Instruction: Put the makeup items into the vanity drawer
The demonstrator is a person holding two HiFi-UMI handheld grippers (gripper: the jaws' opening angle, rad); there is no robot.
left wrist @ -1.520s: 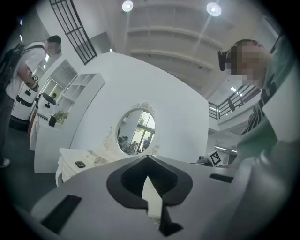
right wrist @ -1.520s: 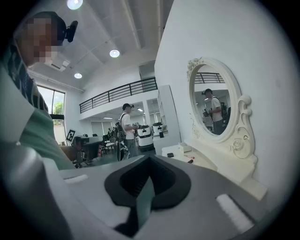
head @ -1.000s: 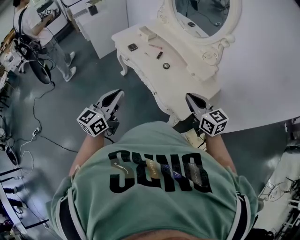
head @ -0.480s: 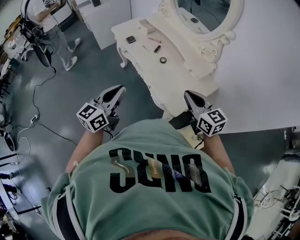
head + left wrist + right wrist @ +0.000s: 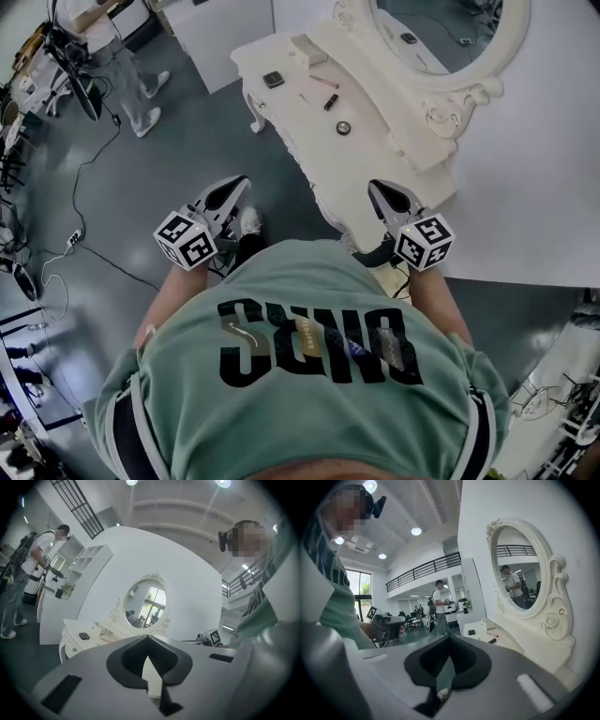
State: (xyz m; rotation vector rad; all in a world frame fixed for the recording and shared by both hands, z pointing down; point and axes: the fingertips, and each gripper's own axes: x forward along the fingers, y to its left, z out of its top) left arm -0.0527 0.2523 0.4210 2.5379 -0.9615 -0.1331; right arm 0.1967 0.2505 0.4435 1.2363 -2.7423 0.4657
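Head view: we stand short of the ornate white vanity counter (image 5: 370, 155). The left gripper (image 5: 234, 185) and right gripper (image 5: 378, 189) fingers are closed and empty. Next we must reach the small makeup items (image 5: 330, 101).

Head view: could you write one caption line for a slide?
Person with left gripper and right gripper stands before a vanity bearing makeup items.

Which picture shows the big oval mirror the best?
The right gripper view: the mirror is big and whole there. The left gripper view shows it whole but small. The head view crops its top.
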